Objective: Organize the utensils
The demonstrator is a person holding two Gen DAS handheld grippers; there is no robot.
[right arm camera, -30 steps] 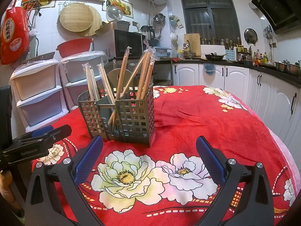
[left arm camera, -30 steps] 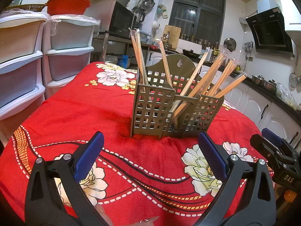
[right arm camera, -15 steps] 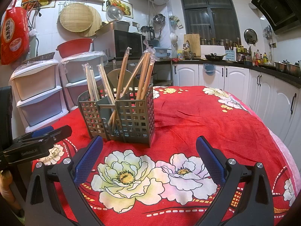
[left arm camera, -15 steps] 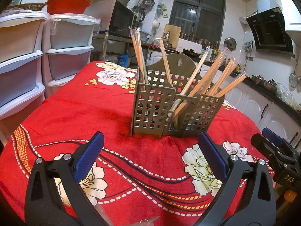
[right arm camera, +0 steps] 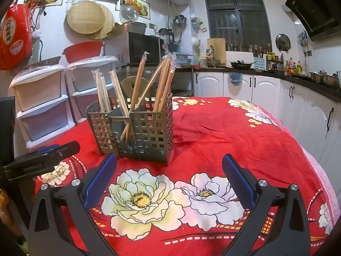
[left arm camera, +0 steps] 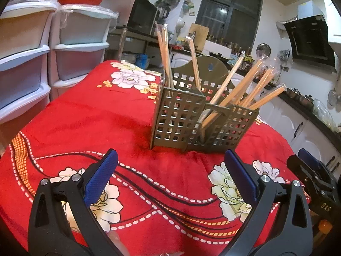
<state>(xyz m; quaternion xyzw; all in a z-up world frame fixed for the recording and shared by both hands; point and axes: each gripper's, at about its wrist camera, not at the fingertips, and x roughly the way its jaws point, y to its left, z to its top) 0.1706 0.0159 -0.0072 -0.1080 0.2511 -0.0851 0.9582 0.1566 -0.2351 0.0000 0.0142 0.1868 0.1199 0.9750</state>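
Left wrist view: left gripper (left arm camera: 170,166) fingers spread, level; right gripper (right arm camera: 169,166) apparently likewise.

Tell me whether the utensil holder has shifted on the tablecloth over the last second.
No. In the left wrist view the utensil holder sits at the same spot against the white flower printed behind it.

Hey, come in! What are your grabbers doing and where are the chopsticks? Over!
Left gripper open, empty. Right gripper open, empty. Chopsticks standing in the caddy. Nothing in the way.
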